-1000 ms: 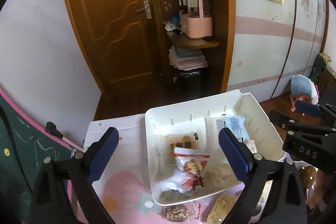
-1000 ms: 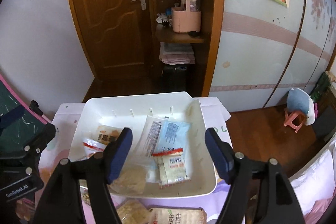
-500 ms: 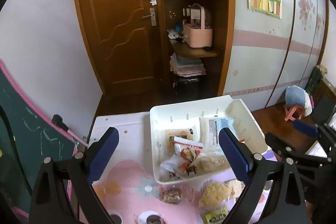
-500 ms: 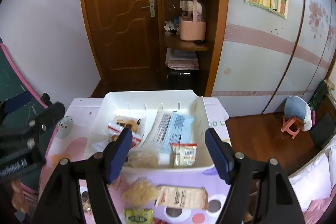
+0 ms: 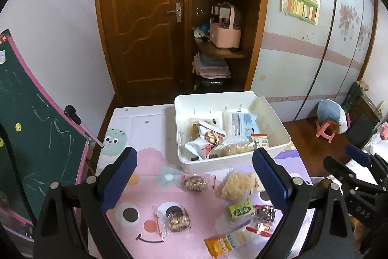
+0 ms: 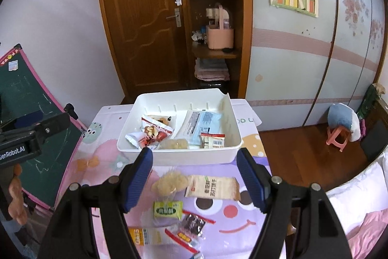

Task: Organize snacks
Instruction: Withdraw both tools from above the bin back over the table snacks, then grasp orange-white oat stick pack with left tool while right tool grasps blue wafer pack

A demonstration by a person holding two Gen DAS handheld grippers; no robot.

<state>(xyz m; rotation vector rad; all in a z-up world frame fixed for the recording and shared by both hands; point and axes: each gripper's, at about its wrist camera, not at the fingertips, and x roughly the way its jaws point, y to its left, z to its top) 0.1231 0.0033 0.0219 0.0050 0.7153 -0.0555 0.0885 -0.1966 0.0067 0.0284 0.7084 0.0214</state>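
A white bin [image 5: 232, 158] stands at the far side of the table and holds several snack packets, among them a red-and-white one [image 5: 206, 140] and a blue-and-white one [image 5: 238, 124]. Loose snacks lie in front of it: a nut packet [image 5: 194, 182], a yellow puffed snack [image 5: 236, 185], a green packet [image 5: 240, 209] and an orange packet [image 5: 224, 243]. The right wrist view also shows a beige cracker packet [image 6: 212, 187] and a dark packet [image 6: 194, 222]. My left gripper [image 5: 194, 159] and my right gripper [image 6: 195, 154] hover above the loose snacks, both open with nothing between the fingers.
A cartoon tablecloth [image 5: 145, 186] covers the table. A green chalkboard [image 5: 36, 125] leans at the left edge. Behind the table are a wooden door [image 5: 145, 28] and shelves with a pink basket [image 5: 225, 33]. A pink stool [image 5: 326, 130] stands on the floor at the right, and bedding [image 6: 359, 186] lies close by.
Both grippers have drawn back and slightly up from the bin. The bin now looks smaller and farther, and the loose snacks on the near part of the table have come into view.
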